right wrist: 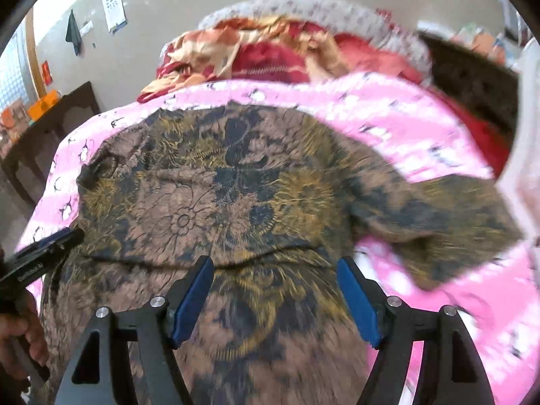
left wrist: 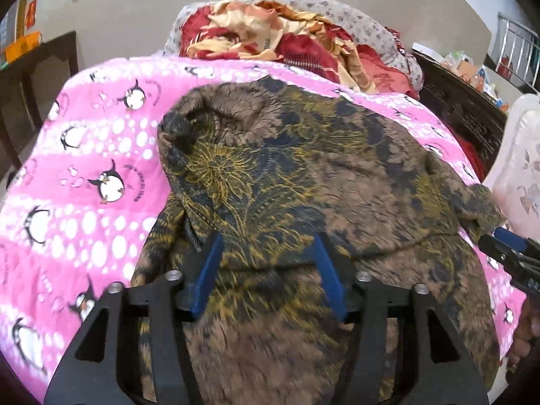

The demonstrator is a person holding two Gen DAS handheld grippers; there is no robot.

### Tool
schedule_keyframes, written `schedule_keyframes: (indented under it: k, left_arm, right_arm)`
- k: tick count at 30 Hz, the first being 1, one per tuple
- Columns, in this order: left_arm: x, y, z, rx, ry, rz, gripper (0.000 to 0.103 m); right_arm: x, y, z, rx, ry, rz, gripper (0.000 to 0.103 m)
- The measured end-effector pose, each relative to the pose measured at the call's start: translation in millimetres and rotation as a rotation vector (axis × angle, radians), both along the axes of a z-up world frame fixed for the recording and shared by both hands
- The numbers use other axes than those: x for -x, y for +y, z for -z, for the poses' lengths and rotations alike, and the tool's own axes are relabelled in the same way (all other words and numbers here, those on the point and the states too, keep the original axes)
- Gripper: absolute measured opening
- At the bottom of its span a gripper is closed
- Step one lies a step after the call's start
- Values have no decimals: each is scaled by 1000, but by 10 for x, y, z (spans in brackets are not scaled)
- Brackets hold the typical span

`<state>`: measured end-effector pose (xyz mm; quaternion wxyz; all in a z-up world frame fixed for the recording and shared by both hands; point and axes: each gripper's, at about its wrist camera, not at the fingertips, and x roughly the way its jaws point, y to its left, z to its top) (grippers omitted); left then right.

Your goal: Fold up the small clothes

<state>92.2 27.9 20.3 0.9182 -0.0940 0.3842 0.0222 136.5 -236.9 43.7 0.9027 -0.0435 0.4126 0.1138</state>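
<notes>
1. Brown shirt with a yellow and dark floral print lies spread on the pink penguin blanket covering the bed.
2. One sleeve of the shirt sticks out to the side over the pink blanket; it's blurred.
3. Left gripper: blue fingers spread wide apart, holding nothing, low over the shirt's near part.
4. Right gripper: fingers also spread wide, nothing between them but shirt fabric below.
5. In the left camera the right gripper's tip shows at the shirt's sleeve edge; can't tell if it touches.
6. Beyond the shirt, a heap of red and gold bedding sits at the blanket's far end.
7. Dark wooden table stands off the blanket's side, an orange box on it.
</notes>
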Motion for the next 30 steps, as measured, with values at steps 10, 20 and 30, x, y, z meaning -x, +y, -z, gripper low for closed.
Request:
schedule_keyframes:
  k: [10,20,30]
  left_arm:
    - [78,-42,147,-62,-3,44,62]
    - [153,16,602,-116,63,-8,68]
    - [156,33,609,-110,65,-8,69]
  right_arm:
    - [469,-651,-149,-51,-44,36,73]
    - [-355,-3268,292,-592,105,531,54]
    - [-840,-3461,705,-729,12,579,26]
